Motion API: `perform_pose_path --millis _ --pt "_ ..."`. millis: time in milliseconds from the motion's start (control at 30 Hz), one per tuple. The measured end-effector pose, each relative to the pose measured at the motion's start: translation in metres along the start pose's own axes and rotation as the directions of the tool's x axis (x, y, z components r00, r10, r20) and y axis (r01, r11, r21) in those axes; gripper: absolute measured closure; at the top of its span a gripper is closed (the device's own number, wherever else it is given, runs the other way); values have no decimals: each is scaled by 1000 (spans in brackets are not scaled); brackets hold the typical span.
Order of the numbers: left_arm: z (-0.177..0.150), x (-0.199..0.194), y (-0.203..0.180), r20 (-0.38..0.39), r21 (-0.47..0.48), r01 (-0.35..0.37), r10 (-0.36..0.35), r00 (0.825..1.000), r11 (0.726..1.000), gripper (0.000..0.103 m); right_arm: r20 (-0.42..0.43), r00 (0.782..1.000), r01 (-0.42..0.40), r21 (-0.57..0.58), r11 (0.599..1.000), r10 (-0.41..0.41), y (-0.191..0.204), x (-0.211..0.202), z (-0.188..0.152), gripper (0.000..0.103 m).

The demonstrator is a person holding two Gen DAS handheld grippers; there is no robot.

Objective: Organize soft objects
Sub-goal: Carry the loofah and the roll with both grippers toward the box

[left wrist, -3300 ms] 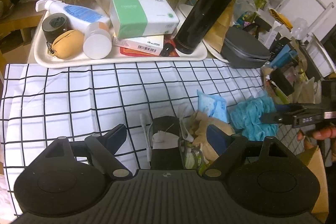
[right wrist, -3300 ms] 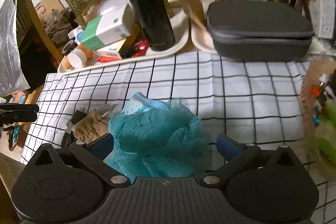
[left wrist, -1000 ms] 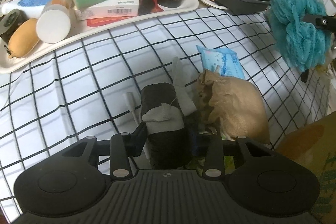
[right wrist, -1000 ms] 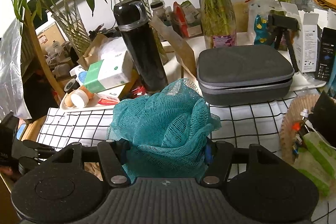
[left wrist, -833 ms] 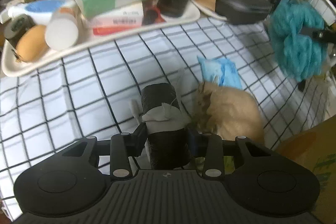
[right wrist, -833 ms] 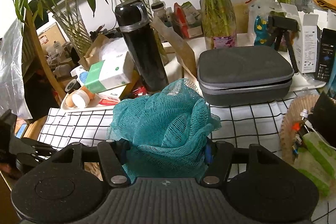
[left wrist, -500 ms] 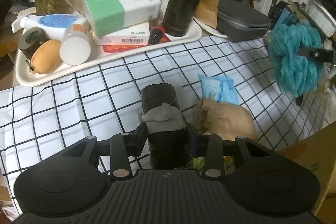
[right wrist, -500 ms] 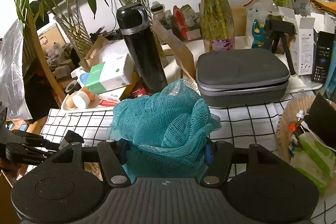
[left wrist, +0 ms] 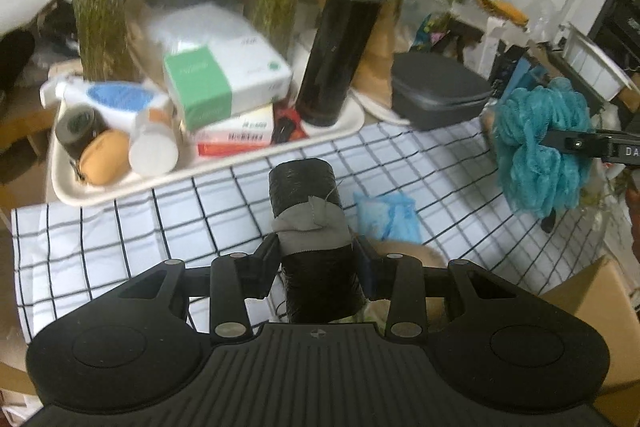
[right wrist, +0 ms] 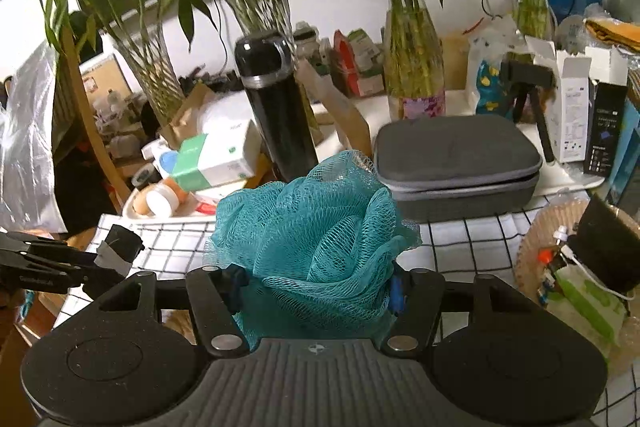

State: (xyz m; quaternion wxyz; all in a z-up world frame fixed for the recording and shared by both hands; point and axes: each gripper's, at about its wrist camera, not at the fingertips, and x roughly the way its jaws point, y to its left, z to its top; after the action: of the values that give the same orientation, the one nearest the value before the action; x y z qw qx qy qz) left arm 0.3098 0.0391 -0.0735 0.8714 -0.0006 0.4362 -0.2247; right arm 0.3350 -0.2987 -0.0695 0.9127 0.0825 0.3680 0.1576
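My left gripper [left wrist: 316, 259] is shut on a black rolled cloth bundle [left wrist: 308, 211] with a grey band, held above the checked tablecloth [left wrist: 132, 231]. The same bundle [right wrist: 116, 247] shows at the left edge of the right wrist view. My right gripper [right wrist: 316, 283] is shut on a teal mesh bath pouf [right wrist: 316, 227], lifted off the table; the pouf [left wrist: 540, 151] also hangs at the right of the left wrist view. A light blue packet [left wrist: 388, 215] and a tan soft bag [left wrist: 412, 255] lie on the cloth below my left gripper.
A white tray [left wrist: 224, 167] at the back holds a tissue box [left wrist: 224, 83], bottles and a black flask [left wrist: 344, 39]. A grey zip case [right wrist: 456, 163] sits behind the cloth. Vases with bamboo [right wrist: 412, 67] stand along the wall. A cardboard box [left wrist: 600, 307] is at the right.
My left gripper has risen with the black bundle, away from the tan bag and blue packet. The right gripper keeps the pouf and has lifted slightly.
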Motion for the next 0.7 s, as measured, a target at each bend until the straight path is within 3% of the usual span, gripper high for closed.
perform_pose_path --millis 133,400,700 --pt "2 -20 -12 54 22 0 -1 999 1000 64 26 1000 -17 -27 999 18 8 -14 0 38" --pt "-6 -68 -21 166 -26 30 -25 986 999 64 88 993 -71 -61 996 76 18 -44 0 38" --pt "-32 -107 -37 254 -48 116 -100 962 992 64 160 963 -206 -94 974 219 31 -91 -9 38"
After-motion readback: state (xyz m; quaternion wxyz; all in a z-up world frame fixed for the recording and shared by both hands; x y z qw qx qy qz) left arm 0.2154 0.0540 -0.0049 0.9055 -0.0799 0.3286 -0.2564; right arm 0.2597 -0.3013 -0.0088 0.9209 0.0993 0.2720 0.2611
